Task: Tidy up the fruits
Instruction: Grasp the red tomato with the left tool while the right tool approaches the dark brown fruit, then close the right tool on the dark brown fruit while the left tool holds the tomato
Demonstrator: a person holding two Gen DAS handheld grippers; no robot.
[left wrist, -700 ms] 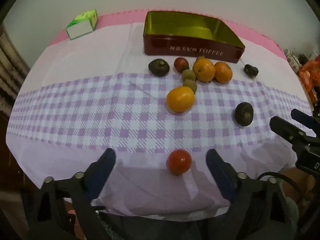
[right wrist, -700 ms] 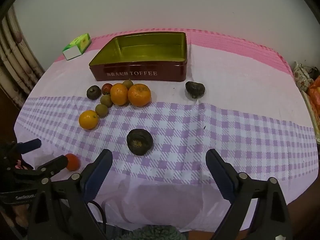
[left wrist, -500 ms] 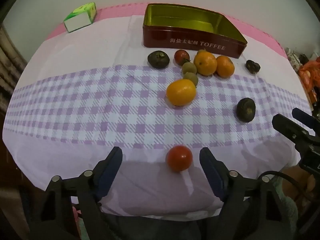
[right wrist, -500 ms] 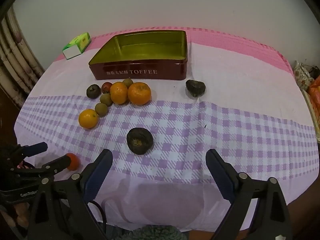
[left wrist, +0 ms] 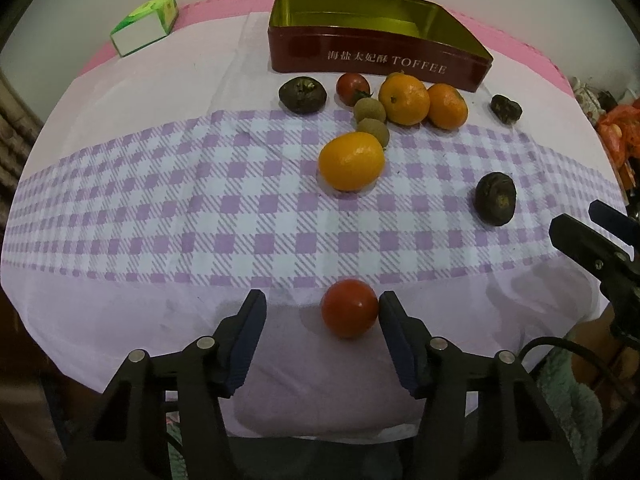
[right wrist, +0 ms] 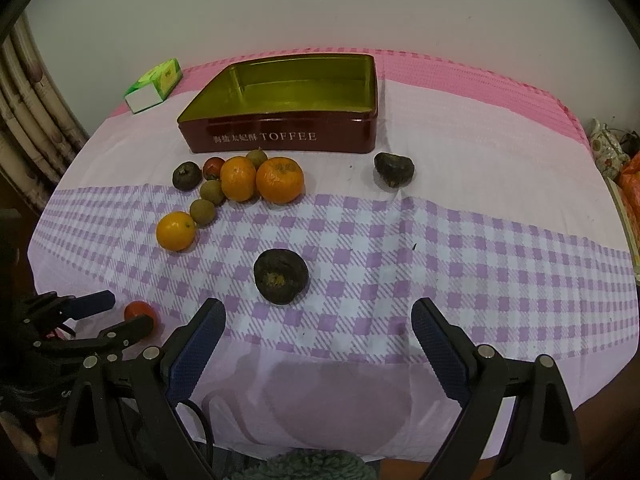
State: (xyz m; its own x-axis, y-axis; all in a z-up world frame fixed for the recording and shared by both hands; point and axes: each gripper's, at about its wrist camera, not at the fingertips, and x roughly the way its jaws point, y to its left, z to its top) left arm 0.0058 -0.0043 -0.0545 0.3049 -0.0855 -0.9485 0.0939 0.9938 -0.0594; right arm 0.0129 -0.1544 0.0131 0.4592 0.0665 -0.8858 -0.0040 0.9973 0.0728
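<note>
A red tomato point(left wrist: 349, 308) lies near the front edge of the cloth between the fingers of my left gripper point(left wrist: 322, 304). The right pad point(left wrist: 394, 320) touches it and the left pad stands apart, so the jaws are open. My right gripper point(right wrist: 318, 308) hangs wide open just in front of a dark round fruit point(right wrist: 281, 276), holding nothing. A red toffee tin point(left wrist: 376, 60) with an empty gold inside stands at the back. Before it lie two oranges point(left wrist: 404, 100), a yellow-orange citrus point(left wrist: 351, 161), a small tomato point(left wrist: 352, 89), brown longans point(left wrist: 370, 110) and other dark fruits point(left wrist: 303, 94).
A green and white box point(left wrist: 146, 30) lies at the back left of the pink and purple checked cloth point(left wrist: 160, 208). A curtain point(right wrist: 28, 120) hangs at the left. Orange bags point(left wrist: 618, 132) sit beyond the table's right edge.
My left gripper has come down and forward over the tomato, and its jaws have narrowed until the right pad touches the fruit. The right gripper has barely moved.
</note>
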